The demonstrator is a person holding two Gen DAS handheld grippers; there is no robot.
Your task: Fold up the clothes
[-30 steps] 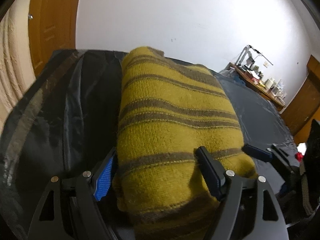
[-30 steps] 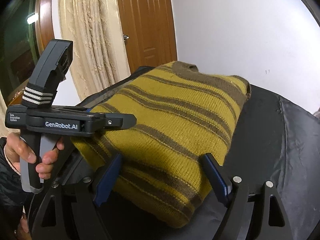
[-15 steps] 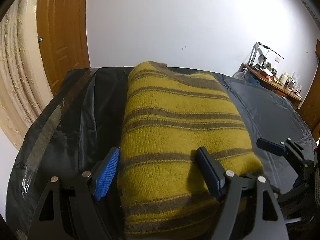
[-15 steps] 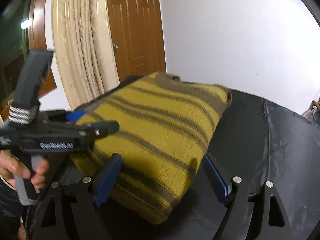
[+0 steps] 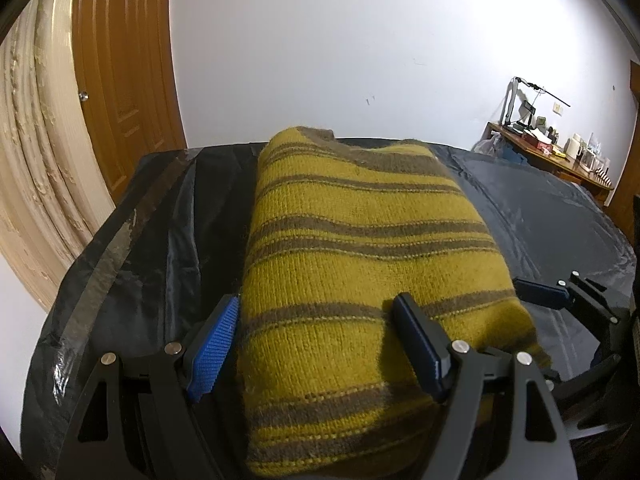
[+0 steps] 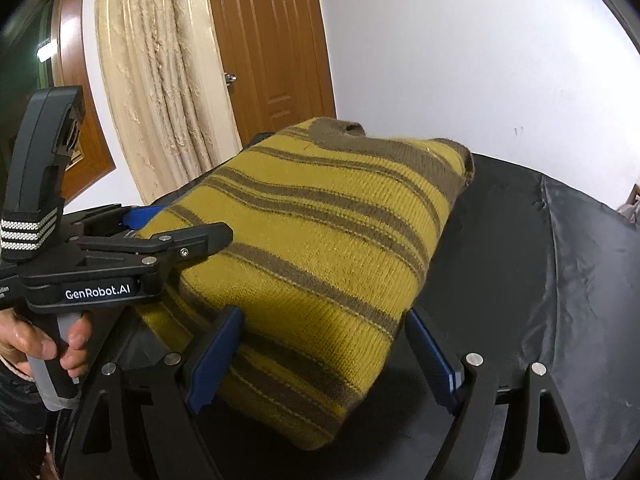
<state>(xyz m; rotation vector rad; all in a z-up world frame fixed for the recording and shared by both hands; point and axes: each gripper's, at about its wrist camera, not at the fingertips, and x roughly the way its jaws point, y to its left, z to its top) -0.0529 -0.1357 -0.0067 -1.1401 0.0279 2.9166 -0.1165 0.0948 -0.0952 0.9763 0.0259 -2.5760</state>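
Folded sweater [image 5: 360,264] on black tabletop [image 5: 540,216]: thick knit, soft, springy (likely light). Left tongs [image 5: 316,348] and right tongs [image 6: 320,356] both apart, straddling near edge. Best pinched through all layers at a corner.

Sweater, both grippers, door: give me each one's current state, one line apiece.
Sweater: folded into a thick bundle, lying on the black sheet.
Left gripper: open, fingers straddling the sweater's near end.
Right gripper: open, around the sweater's near corner.
Door: shut.
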